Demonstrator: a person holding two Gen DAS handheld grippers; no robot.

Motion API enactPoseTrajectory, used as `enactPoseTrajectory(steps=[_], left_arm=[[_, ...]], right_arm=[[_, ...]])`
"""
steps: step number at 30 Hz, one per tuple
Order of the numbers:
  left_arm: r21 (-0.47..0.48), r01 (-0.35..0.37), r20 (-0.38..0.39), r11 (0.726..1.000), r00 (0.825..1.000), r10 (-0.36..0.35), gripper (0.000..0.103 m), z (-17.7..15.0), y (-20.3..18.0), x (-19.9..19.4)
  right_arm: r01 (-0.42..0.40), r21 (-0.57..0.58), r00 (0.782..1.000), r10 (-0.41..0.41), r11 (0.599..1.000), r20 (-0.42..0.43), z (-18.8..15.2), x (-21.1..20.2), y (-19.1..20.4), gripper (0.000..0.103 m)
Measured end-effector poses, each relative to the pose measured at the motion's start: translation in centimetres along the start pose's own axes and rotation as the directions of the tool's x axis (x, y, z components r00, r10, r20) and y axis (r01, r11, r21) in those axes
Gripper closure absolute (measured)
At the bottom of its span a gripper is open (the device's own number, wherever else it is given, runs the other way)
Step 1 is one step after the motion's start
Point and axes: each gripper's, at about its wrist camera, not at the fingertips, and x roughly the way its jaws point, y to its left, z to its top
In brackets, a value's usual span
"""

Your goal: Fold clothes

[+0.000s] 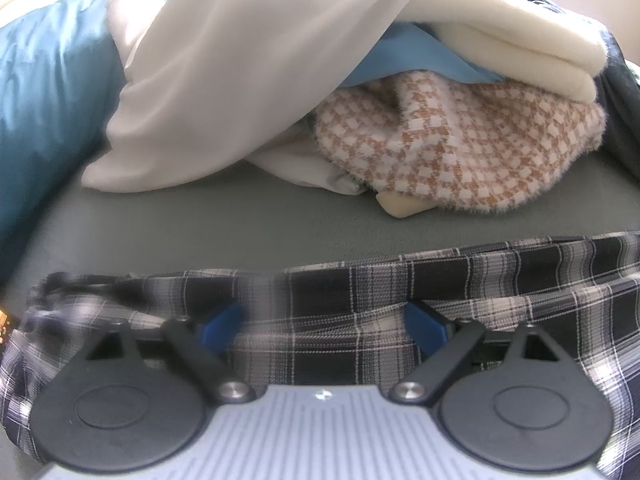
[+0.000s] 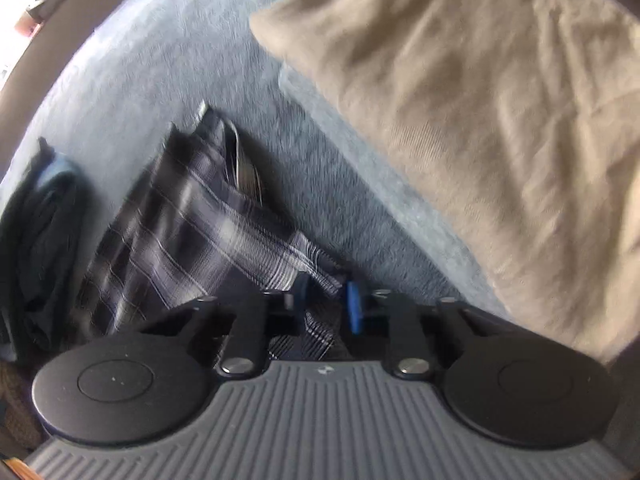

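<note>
A dark blue and white plaid garment (image 1: 400, 292) lies spread across the near part of the grey-green surface (image 1: 220, 232) in the left wrist view. My left gripper (image 1: 324, 328) hovers just over it, open wide, and its blue pads (image 1: 426, 330) stand far apart with flat cloth below them. In the right wrist view the same plaid garment (image 2: 180, 232) runs in a bunched strip from the gripper up and to the left. My right gripper (image 2: 326, 306) is shut on its near corner, with a fold of plaid pinched between the close-set pads (image 2: 354, 312).
A pile sits behind the plaid garment: white cloth (image 1: 220, 60), an orange-and-white checked fuzzy garment (image 1: 460, 140), a cream folded piece (image 1: 520, 52) and light blue cloth (image 1: 412, 56). Teal bedding (image 1: 40, 80) lies left. A tan cloth (image 2: 480, 100) and a dark garment (image 2: 36, 240) flank the right gripper.
</note>
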Motion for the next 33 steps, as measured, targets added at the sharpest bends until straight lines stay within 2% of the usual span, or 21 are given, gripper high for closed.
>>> enactPoseTrajectory(steps=[4,7,9,10,11,12,13,14,16,17,18,19,20,21,23,25,27,29,30,31,33], left_arm=[[-0.003,0.003,0.003,1.000,1.000,-0.003,0.012,-0.1,0.0,0.0],[-0.005,0.005,0.005,1.000,1.000,-0.005,0.012,-0.2,0.0,0.0],[-0.006,0.006,0.006,1.000,1.000,-0.006,0.011,-0.2,0.1,0.0],[-0.007,0.007,0.006,1.000,1.000,-0.007,0.011,-0.2,0.1,0.0],[-0.008,0.006,0.006,1.000,1.000,-0.006,0.011,-0.2,0.1,0.0],[-0.010,0.005,0.005,1.000,1.000,-0.005,0.011,-0.2,0.0,0.0],[-0.012,0.005,0.005,1.000,1.000,-0.005,0.011,-0.2,0.0,0.0],[-0.014,0.006,0.004,1.000,1.000,-0.005,0.011,-0.2,0.1,0.0],[-0.014,0.007,0.006,1.000,1.000,-0.007,0.011,-0.3,0.2,0.0],[-0.014,0.008,0.007,1.000,1.000,-0.008,0.011,-0.3,0.3,0.0],[-0.012,0.008,0.008,1.000,1.000,-0.008,0.011,-0.3,0.3,0.0],[-0.011,0.009,0.010,1.000,1.000,-0.008,0.011,-0.4,0.3,0.0],[-0.011,0.008,0.010,1.000,1.000,-0.008,0.010,-0.4,0.3,0.0],[-0.011,0.007,0.011,1.000,1.000,-0.007,0.010,-0.5,0.3,0.0],[-0.011,0.006,0.011,1.000,1.000,-0.006,0.010,-0.5,0.3,0.0],[-0.010,0.006,0.010,1.000,1.000,-0.006,0.010,-0.5,0.3,0.0],[-0.010,0.005,0.009,1.000,1.000,-0.005,0.010,-0.5,0.3,0.0],[-0.009,0.005,0.008,1.000,1.000,-0.005,0.010,-0.5,0.2,0.0],[-0.009,0.005,0.008,1.000,1.000,-0.005,0.010,-0.4,0.2,0.0],[-0.009,0.005,0.007,1.000,1.000,-0.005,0.010,-0.4,0.2,0.0],[-0.008,0.004,0.006,1.000,1.000,-0.004,0.010,-0.4,0.2,0.0]], right_arm=[[-0.053,-0.087,0.995,0.060,0.995,0.080,-1.0,-1.9,1.7,0.098],[-0.197,-0.255,0.974,0.220,0.947,0.061,-2.2,-3.0,4.9,0.097],[-0.391,-0.303,0.918,0.390,0.869,-0.065,-2.9,-3.0,6.6,0.091],[-0.439,-0.307,0.898,0.424,0.845,-0.119,-3.2,-2.9,7.2,0.087],[-0.486,-0.307,0.874,0.455,0.818,-0.173,-3.5,-2.8,7.8,0.074],[-0.464,-0.325,0.885,0.441,0.824,-0.148,-3.4,-2.9,7.7,0.059],[-0.442,-0.343,0.896,0.427,0.829,-0.123,-3.4,-3.1,7.7,0.054],[-0.418,-0.360,0.906,0.412,0.834,-0.097,-3.3,-3.3,7.6,0.052],[-0.298,-0.333,0.950,0.311,0.895,-0.016,-2.5,-2.7,6.1,0.052],[-0.230,-0.311,0.969,0.246,0.922,0.012,-2.1,-2.3,5.4,0.055],[-0.171,-0.352,0.983,0.184,0.920,0.002,-2.2,-1.7,5.4,0.062],[-0.112,-0.392,0.993,0.120,0.913,-0.005,-2.2,-1.0,5.5,0.066],[-0.067,-0.494,0.998,0.069,0.867,-0.014,-3.0,-0.4,6.2,0.066],[-0.021,-0.611,1.000,0.020,0.791,-0.009,-4.2,0.1,7.3,0.066],[0.054,-0.776,0.998,-0.058,0.628,0.023,-6.9,1.2,8.8,0.067],[0.118,-0.788,0.991,-0.116,0.605,0.059,-7.6,2.4,8.3,0.068],[0.237,-0.661,0.971,-0.192,0.712,0.141,-6.1,2.4,6.3,0.069],[0.346,-0.512,0.938,-0.277,0.786,0.208,-4.7,2.0,4.2,0.070],[0.380,-0.460,0.924,-0.308,0.802,0.226,-4.3,1.6,3.4,0.075],[0.384,-0.446,0.922,-0.310,0.809,0.231,-4.2,1.1,3.0,0.076],[0.414,-0.459,0.909,-0.327,0.786,0.259,-4.7,0.4,3.3,0.073]])
